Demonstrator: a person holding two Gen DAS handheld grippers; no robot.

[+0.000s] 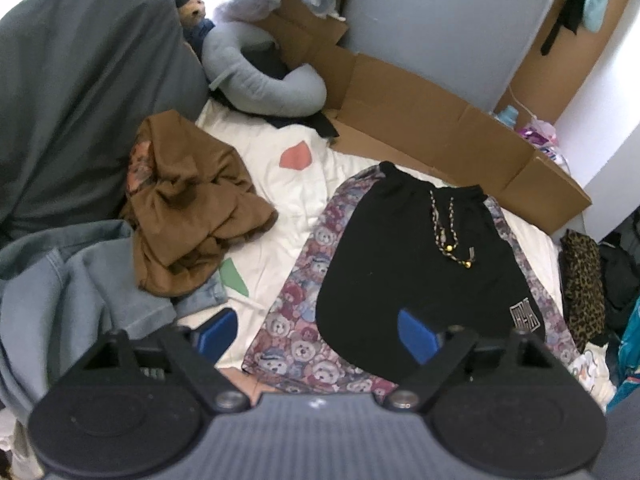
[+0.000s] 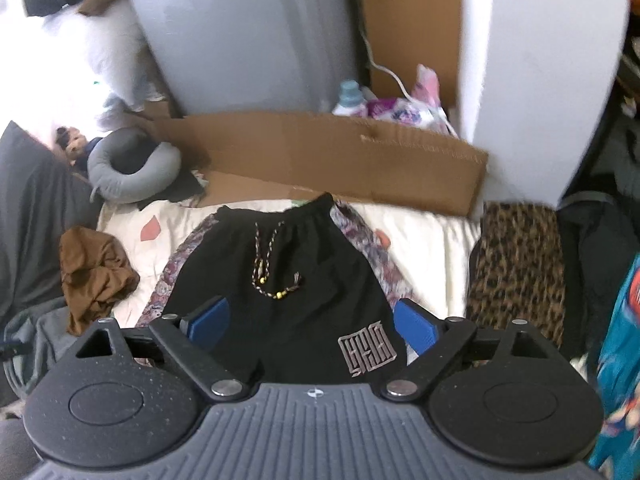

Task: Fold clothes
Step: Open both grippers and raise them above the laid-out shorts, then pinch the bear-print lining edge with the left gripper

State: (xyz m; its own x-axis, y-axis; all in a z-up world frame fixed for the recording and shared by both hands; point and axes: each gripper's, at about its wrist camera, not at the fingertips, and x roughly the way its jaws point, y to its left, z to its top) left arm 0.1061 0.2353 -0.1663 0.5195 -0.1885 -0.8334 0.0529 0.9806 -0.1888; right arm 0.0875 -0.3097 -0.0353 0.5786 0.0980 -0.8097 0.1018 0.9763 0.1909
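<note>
Black shorts (image 1: 416, 264) with teddy-bear print side panels (image 1: 304, 320), a beaded drawstring and a grey logo lie flat on the white sheet (image 1: 288, 196); in the right wrist view the same shorts (image 2: 288, 280) fill the middle. My left gripper (image 1: 318, 334) hovers open over the shorts' lower left hem, nothing between its blue pads (image 1: 218, 330). Above the shorts' near edge my right gripper (image 2: 312, 324) is open too, its blue pads (image 2: 414, 326) straddling the black cloth beside the logo (image 2: 366, 346).
A crumpled brown garment (image 1: 192, 208) and grey-blue clothes (image 1: 72, 288) lie left. A grey neck pillow (image 1: 260, 76) and flattened cardboard (image 1: 440, 128) sit at the back. Leopard-print cloth (image 2: 516, 264) and teal fabric (image 2: 620, 360) lie right, a white wall corner (image 2: 540, 80) behind.
</note>
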